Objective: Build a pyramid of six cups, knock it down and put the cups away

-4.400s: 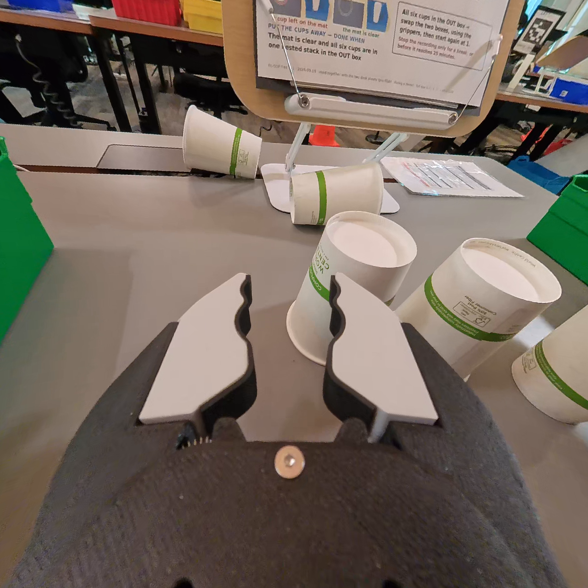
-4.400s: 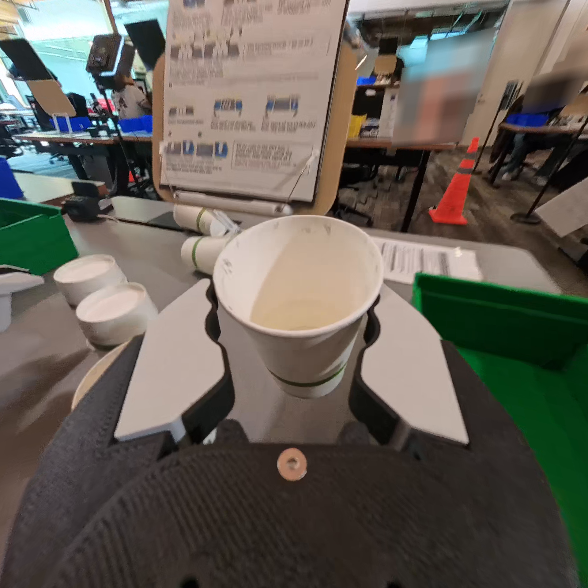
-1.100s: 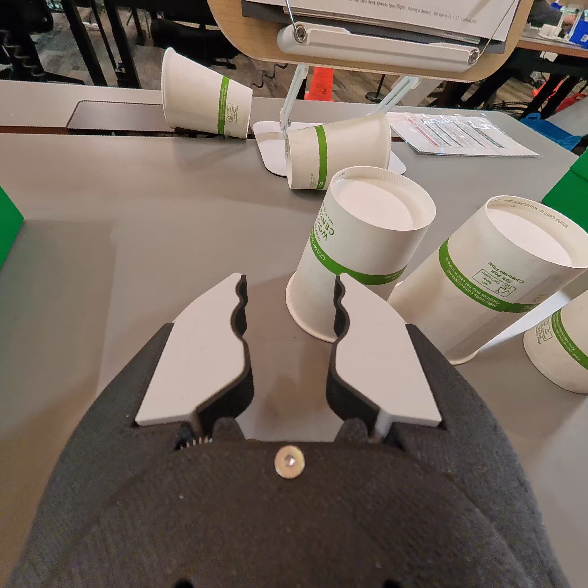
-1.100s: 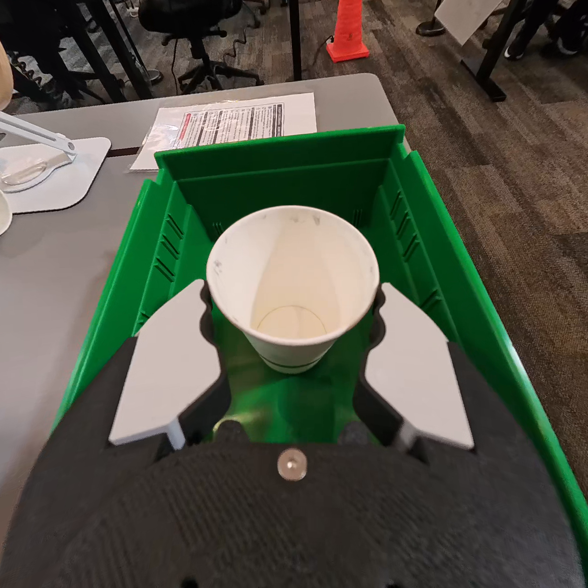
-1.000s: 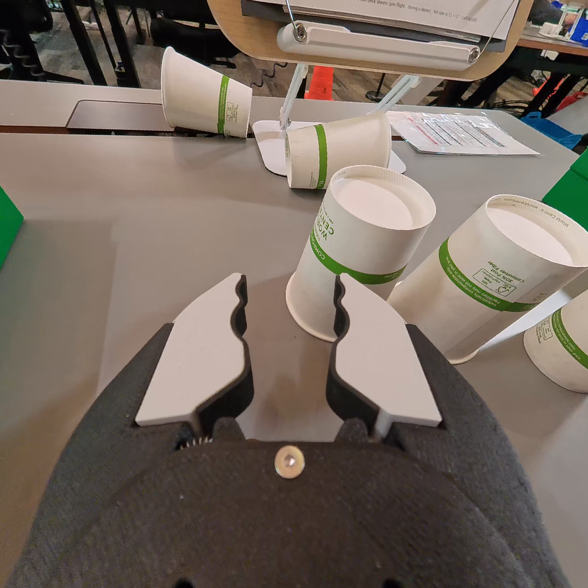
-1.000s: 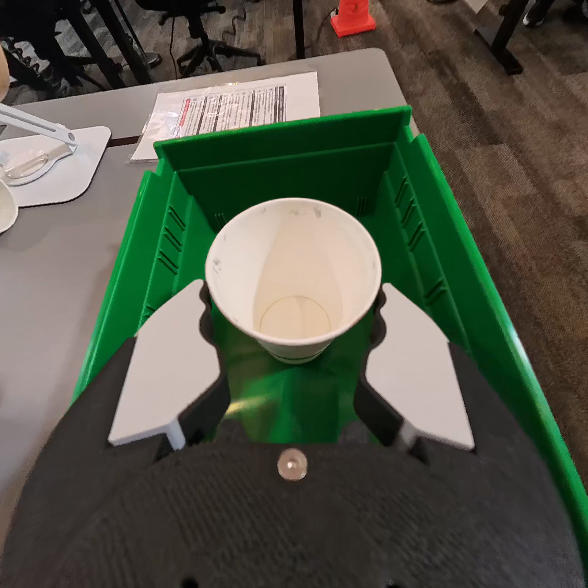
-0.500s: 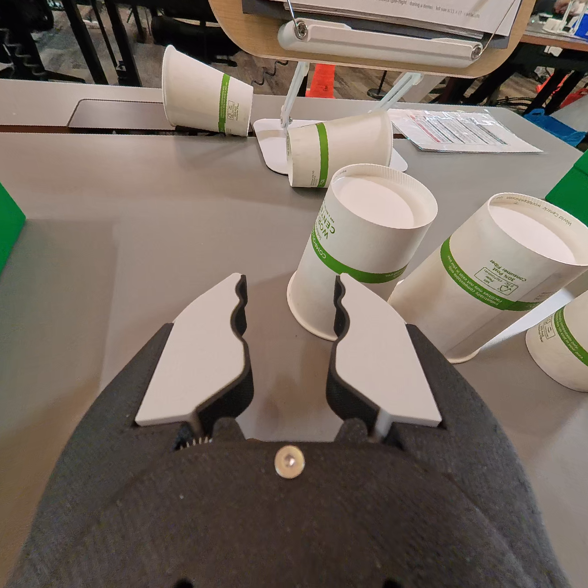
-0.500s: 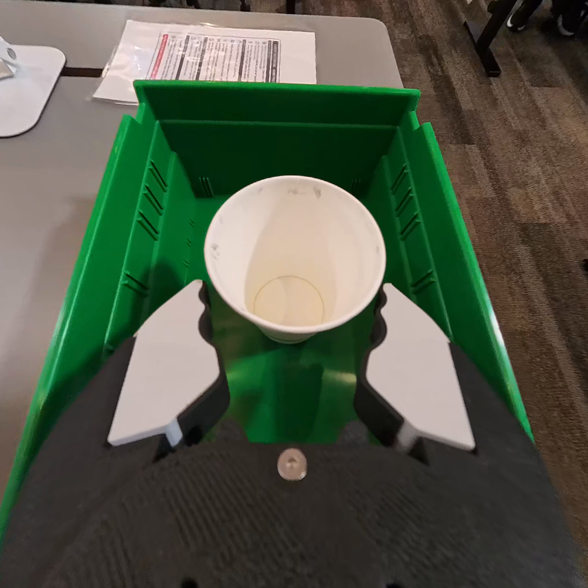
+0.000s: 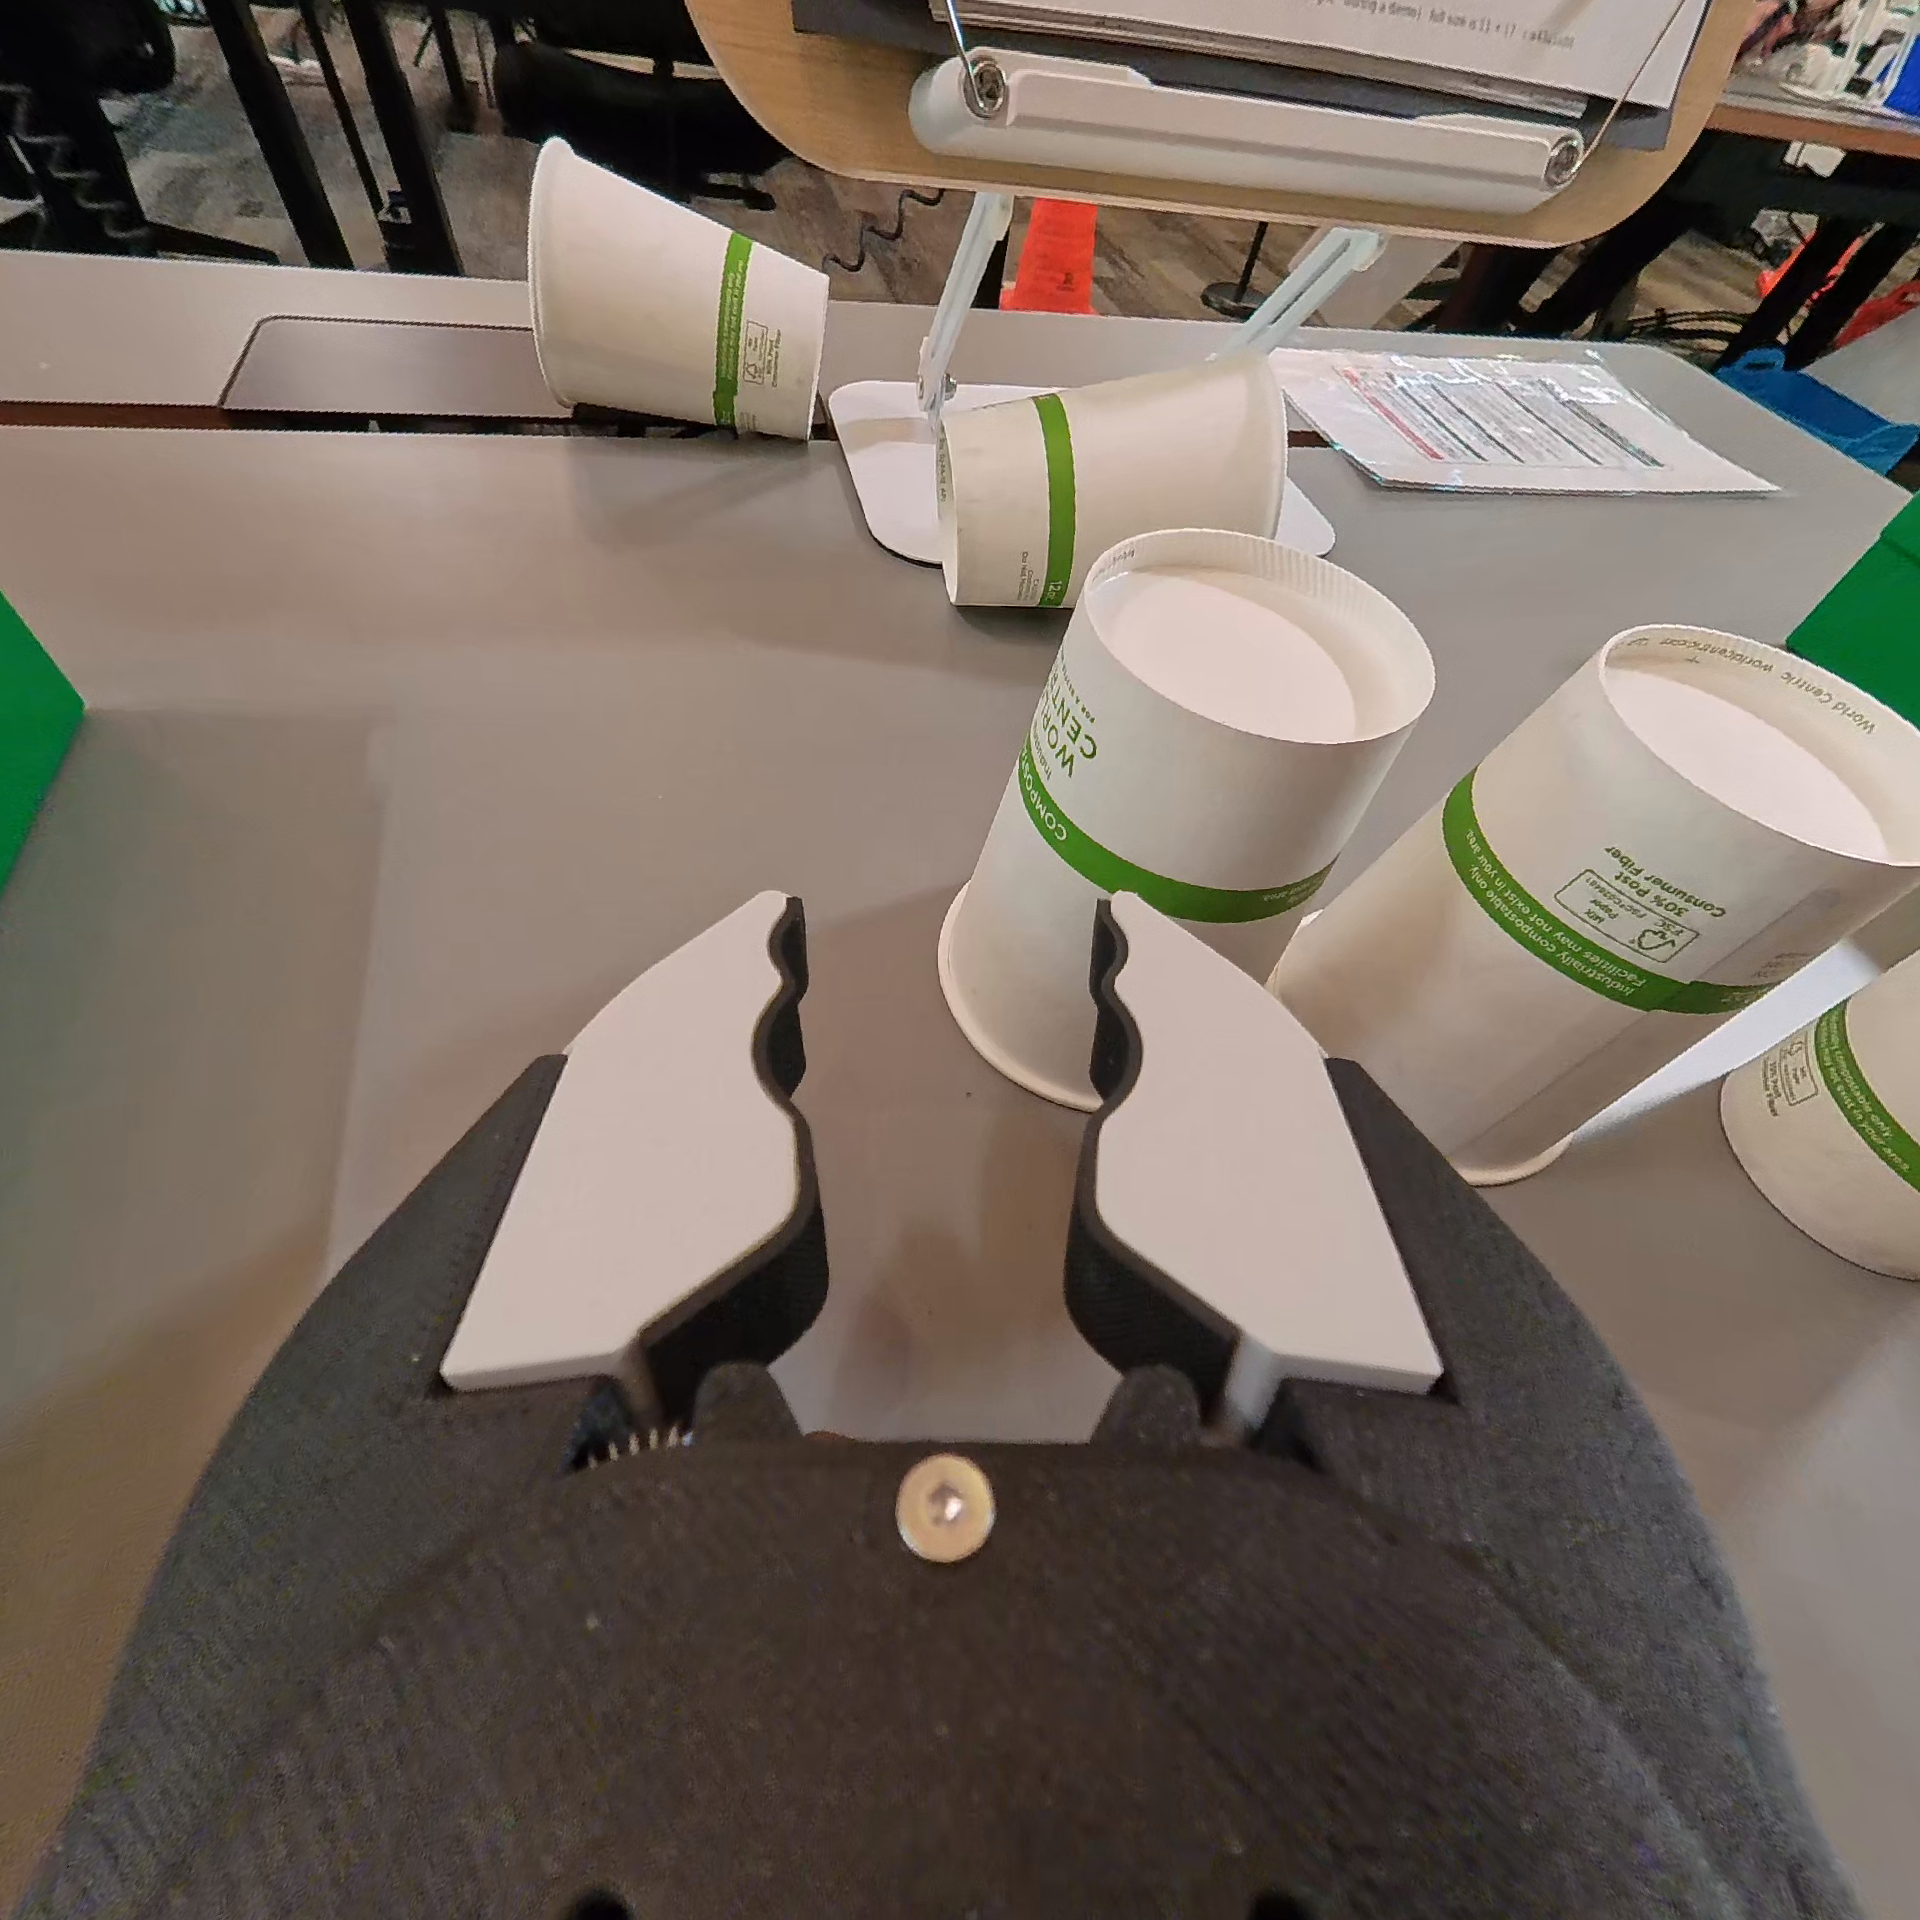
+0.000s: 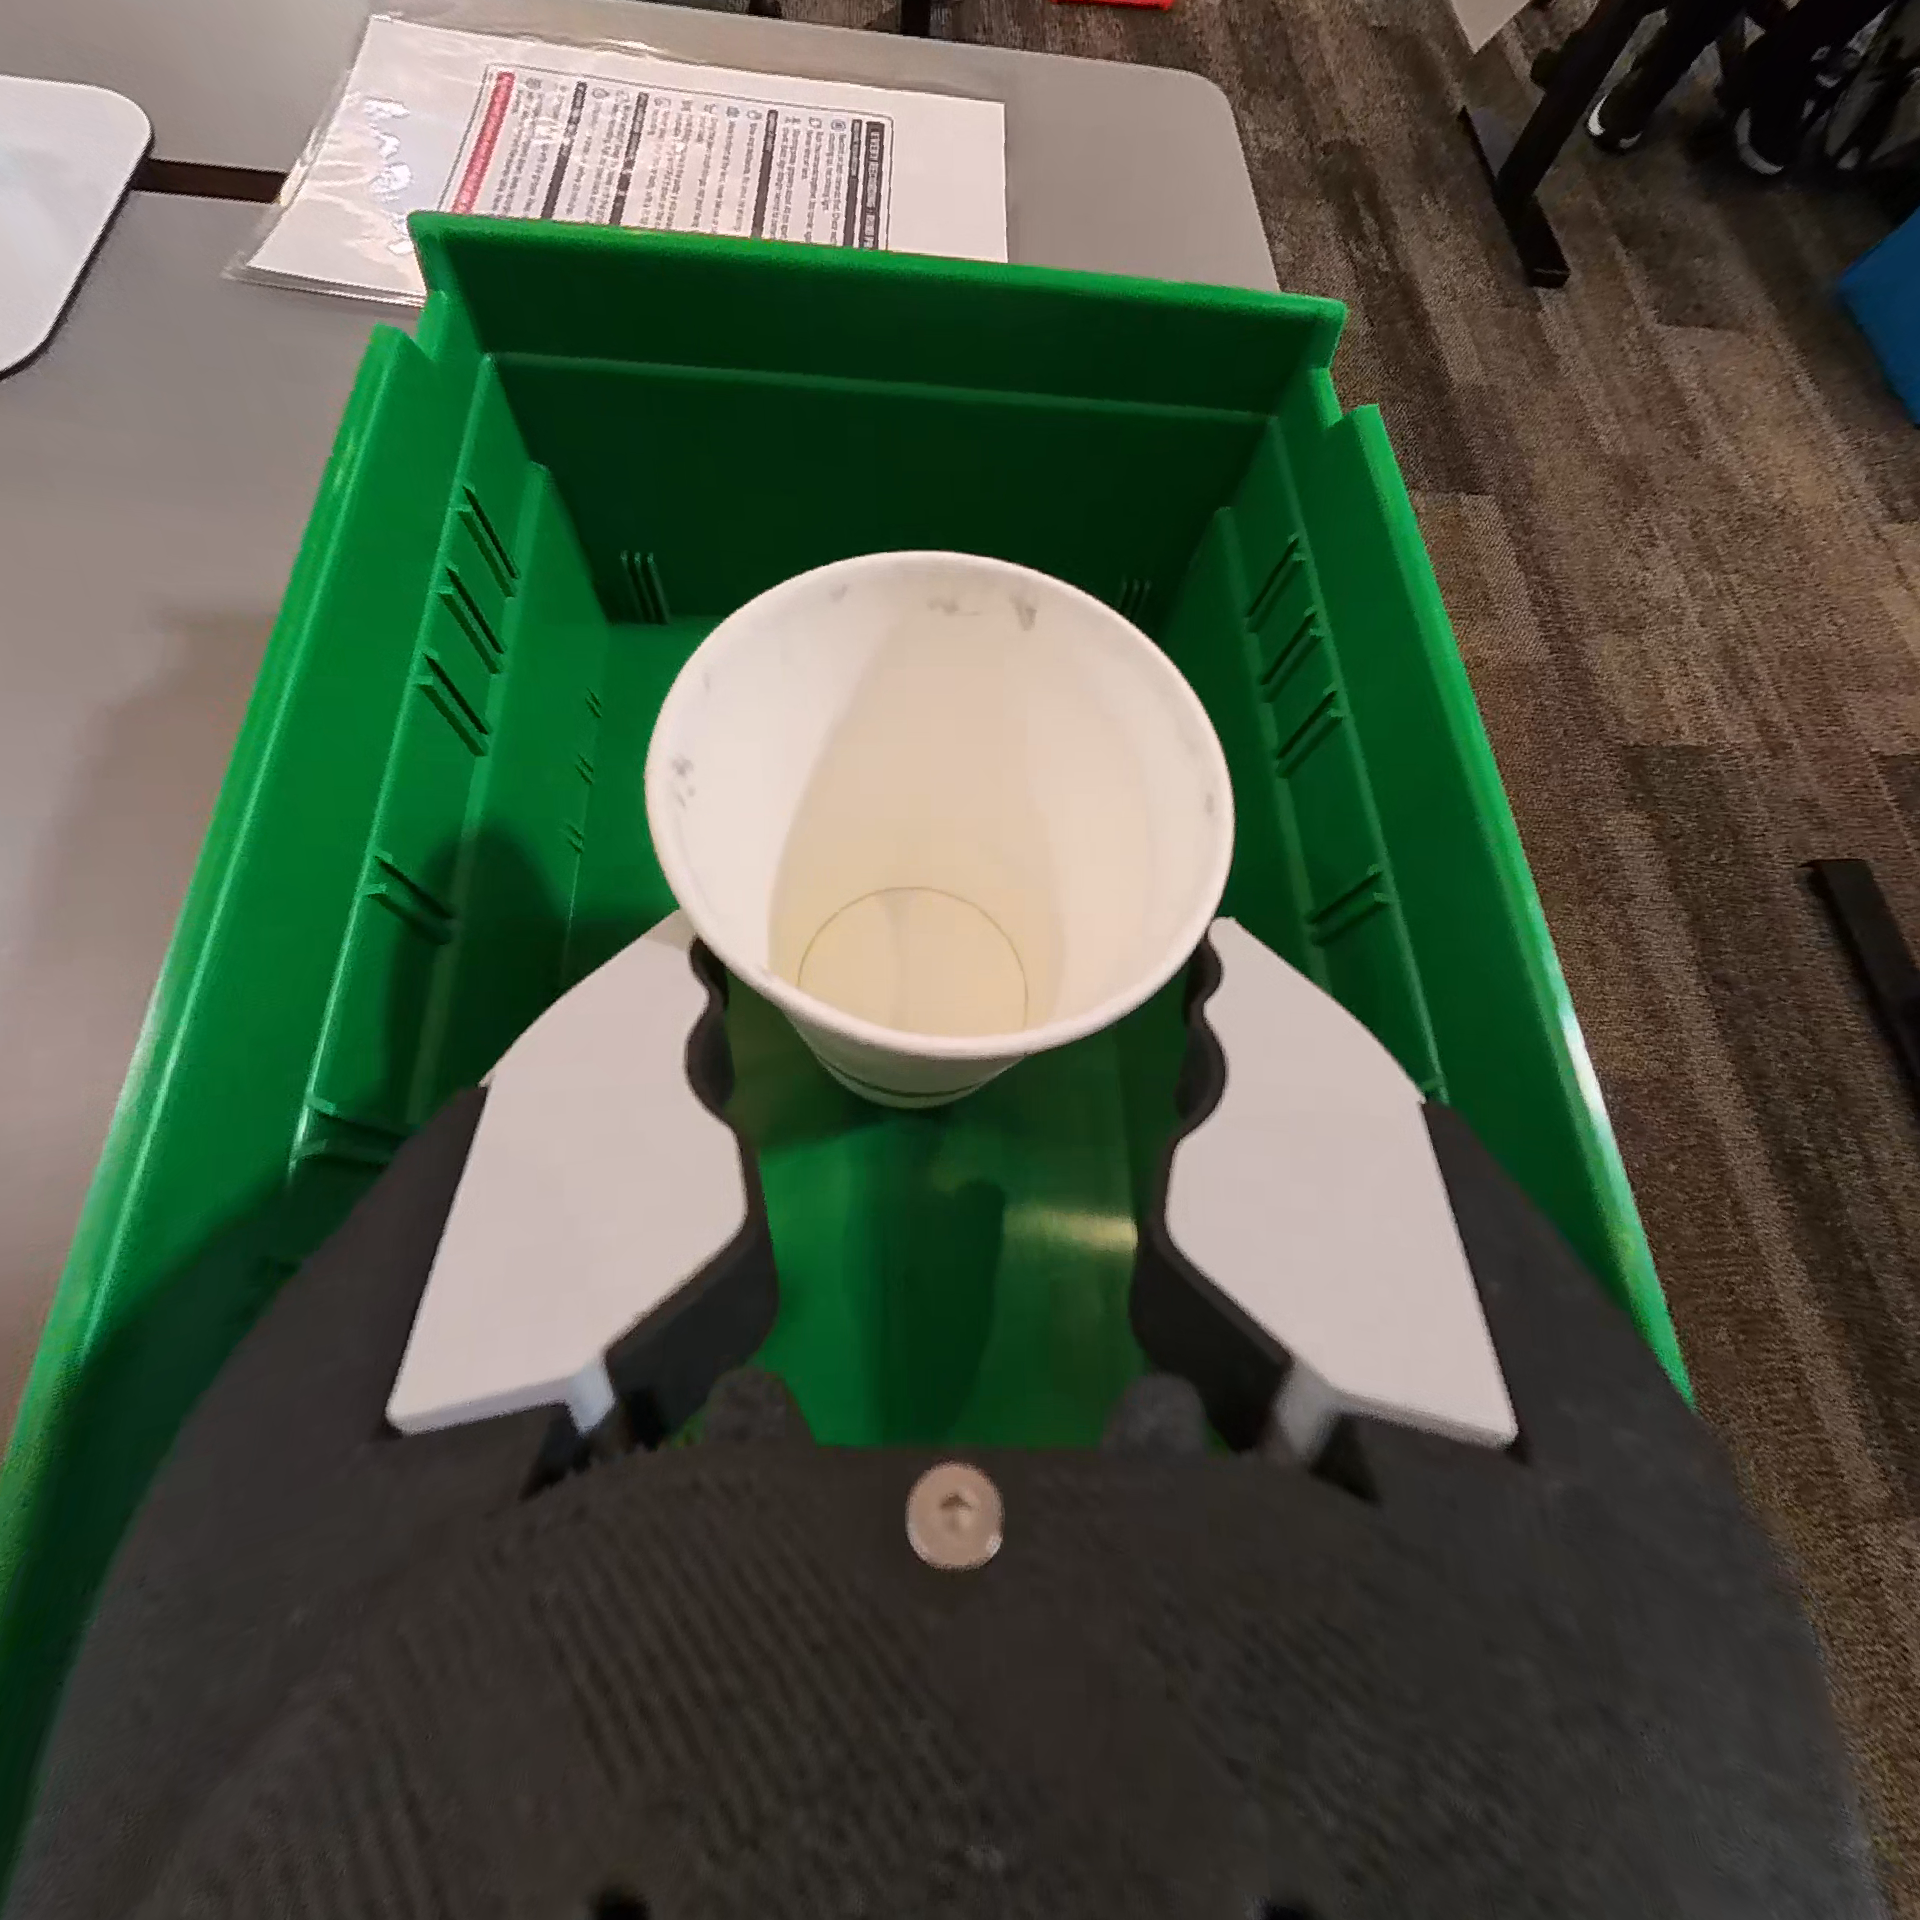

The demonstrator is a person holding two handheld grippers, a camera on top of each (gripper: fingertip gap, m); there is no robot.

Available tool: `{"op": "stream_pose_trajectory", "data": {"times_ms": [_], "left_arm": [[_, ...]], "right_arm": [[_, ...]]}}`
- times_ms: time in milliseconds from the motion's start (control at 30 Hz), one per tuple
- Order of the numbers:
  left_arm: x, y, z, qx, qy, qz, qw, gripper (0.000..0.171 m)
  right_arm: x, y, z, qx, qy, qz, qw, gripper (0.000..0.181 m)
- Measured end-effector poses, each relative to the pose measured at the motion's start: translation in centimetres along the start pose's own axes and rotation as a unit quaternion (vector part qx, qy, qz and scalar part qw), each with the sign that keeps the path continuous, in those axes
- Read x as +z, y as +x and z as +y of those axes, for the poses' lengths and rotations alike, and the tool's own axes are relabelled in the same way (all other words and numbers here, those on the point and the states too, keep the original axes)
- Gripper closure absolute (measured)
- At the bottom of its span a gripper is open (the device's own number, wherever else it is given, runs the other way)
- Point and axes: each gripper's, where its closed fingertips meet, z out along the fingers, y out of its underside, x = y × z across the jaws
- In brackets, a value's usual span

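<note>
My right gripper clamped an upright white paper cup above the green plastic bin; my left gripper hung jaws apart, empty, beside an upturned green-banded white paper cup.

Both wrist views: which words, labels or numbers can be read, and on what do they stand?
I quote no writing; it stands on:
nearest upturned cup: green print.
second upturned cup: green print, boxed mark.
lying cups: too small.
laminated sheet: small print.
stand's page: cut off.
</note>
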Motion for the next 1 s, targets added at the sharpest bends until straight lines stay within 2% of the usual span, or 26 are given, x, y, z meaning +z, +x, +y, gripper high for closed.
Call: {"op": "stream_pose_trajectory", "data": {"times_ms": [100, 267, 367, 433, 500, 600, 733, 800, 900, 1000], "left_arm": [[0.0, 0.0, 0.0, 0.0, 0.0, 0.0, 1.0, 0.118], [0.0, 0.0, 0.0, 0.0, -0.001, -0.001, 1.0, 0.118], [-0.1, -0.1, 0.0, -0.001, 0.001, -0.002, 1.0, 0.118], [-0.1, -0.1, 0.0, -0.001, 0.002, -0.003, 1.0, 0.118], [-0.1, -0.1, 0.0, 0.0, 0.001, -0.003, 1.0, 0.118], [0.0, 0.0, 0.0, 0.003, 0.0, -0.003, 1.0, 0.118], [0.1, -0.1, 0.0, 0.007, 0.0, -0.006, 1.0, 0.118], [0.0, -0.2, 0.0, 0.004, 0.0, -0.006, 1.0, 0.118], [-0.1, -0.2, -0.1, 0.0, 0.002, -0.005, 1.0, 0.118], [-0.2, -0.2, 0.0, 0.001, 0.002, -0.004, 1.0, 0.118]], "right_arm": [[-0.1, 0.0, 0.0, -0.001, -0.001, -0.001, 1.0, 0.095], [-1.6, 0.8, -0.7, -0.007, -0.001, 0.015, 1.0, 0.086], [-4.4, 1.2, -3.2, 0.0, 0.05, 0.01, 0.999, 0.098], [-7.0, 0.1, -5.8, 0.008, 0.104, -0.022, 0.994, 0.101], [-9.5, -2.4, -8.0, 0.018, 0.152, -0.084, 0.985, 0.095], [-12.6, -9.0, -9.4, 0.018, 0.195, -0.213, 0.957, 0.082], [-14.5, -19.2, -7.5, 0.029, 0.218, -0.363, 0.906, 0.081], [-13.7, -22.9, -5.3, 0.032, 0.218, -0.386, 0.896, 0.082], [-12.2, -26.8, -2.0, 0.003, 0.188, -0.396, 0.899, 0.076], [-12.3, -28.3, -1.7, -0.072, 0.221, -0.366, 0.901, 0.072]]}}
